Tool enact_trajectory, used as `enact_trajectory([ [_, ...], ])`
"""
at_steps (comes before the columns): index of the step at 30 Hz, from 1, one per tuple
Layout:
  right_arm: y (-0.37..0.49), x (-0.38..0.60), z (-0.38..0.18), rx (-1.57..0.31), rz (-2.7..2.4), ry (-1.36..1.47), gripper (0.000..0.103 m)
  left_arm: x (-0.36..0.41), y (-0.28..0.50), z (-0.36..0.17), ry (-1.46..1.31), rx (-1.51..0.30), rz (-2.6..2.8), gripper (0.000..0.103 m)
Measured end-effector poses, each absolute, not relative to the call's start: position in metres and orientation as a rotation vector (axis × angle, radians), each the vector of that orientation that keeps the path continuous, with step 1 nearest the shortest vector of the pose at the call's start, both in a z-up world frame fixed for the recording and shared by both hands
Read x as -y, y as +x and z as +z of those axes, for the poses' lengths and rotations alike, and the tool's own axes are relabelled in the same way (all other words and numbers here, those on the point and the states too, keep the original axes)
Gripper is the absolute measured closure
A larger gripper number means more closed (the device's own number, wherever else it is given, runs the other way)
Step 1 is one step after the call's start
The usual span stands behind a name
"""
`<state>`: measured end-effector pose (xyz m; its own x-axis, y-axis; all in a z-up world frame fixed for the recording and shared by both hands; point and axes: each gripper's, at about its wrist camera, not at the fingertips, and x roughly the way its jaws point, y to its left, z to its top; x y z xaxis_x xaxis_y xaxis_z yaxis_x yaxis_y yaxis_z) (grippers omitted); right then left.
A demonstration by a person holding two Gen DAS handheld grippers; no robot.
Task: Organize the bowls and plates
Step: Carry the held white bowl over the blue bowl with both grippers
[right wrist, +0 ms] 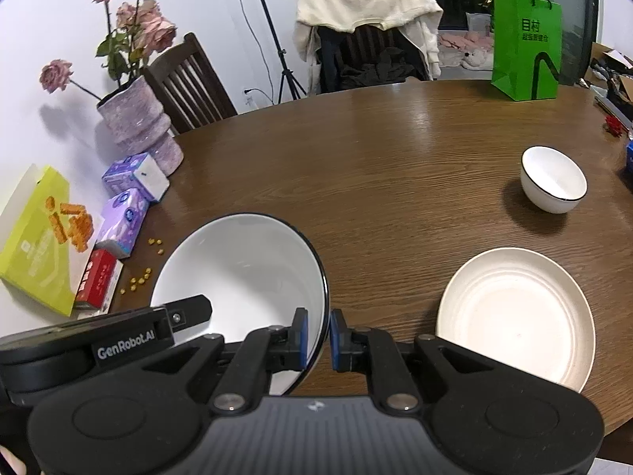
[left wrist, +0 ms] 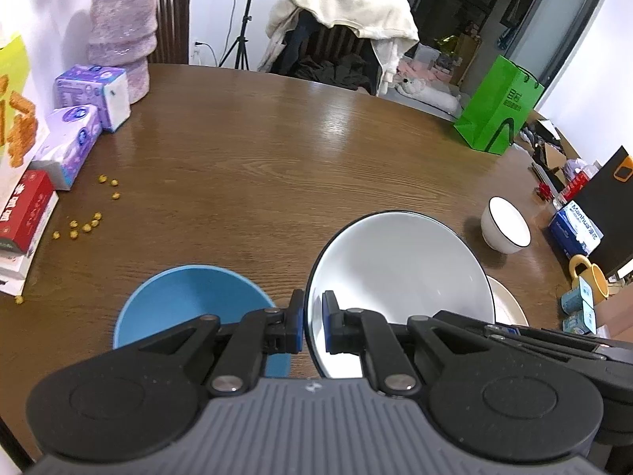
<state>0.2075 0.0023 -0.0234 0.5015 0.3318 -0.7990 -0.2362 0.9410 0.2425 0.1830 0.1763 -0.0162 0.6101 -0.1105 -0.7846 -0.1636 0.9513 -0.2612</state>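
A: In the left wrist view, what is the left gripper (left wrist: 313, 326) doing?

B: It is clamping on the left rim of the big bowl (left wrist: 399, 277), one pad inside and one outside. The blue bowl (left wrist: 190, 301) is sitting on the worktop (left wrist: 257, 150) just beside it.

A: And in the right wrist view?

B: The right gripper (right wrist: 318, 338) is clamping on the right rim of the big bowl (right wrist: 245, 277). The plate (right wrist: 514, 316) is lying near it on the right, and the small bowl (right wrist: 554, 180) is standing farther back.
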Motion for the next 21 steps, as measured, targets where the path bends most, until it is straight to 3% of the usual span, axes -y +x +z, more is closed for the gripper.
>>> enact_trajectory([
  [21,0.192,-0.061,-0.029,-1.016,0.425,0.061,0.092,-0.232,0.157,-0.024,-0.371,-0.928,0.119,0.093],
])
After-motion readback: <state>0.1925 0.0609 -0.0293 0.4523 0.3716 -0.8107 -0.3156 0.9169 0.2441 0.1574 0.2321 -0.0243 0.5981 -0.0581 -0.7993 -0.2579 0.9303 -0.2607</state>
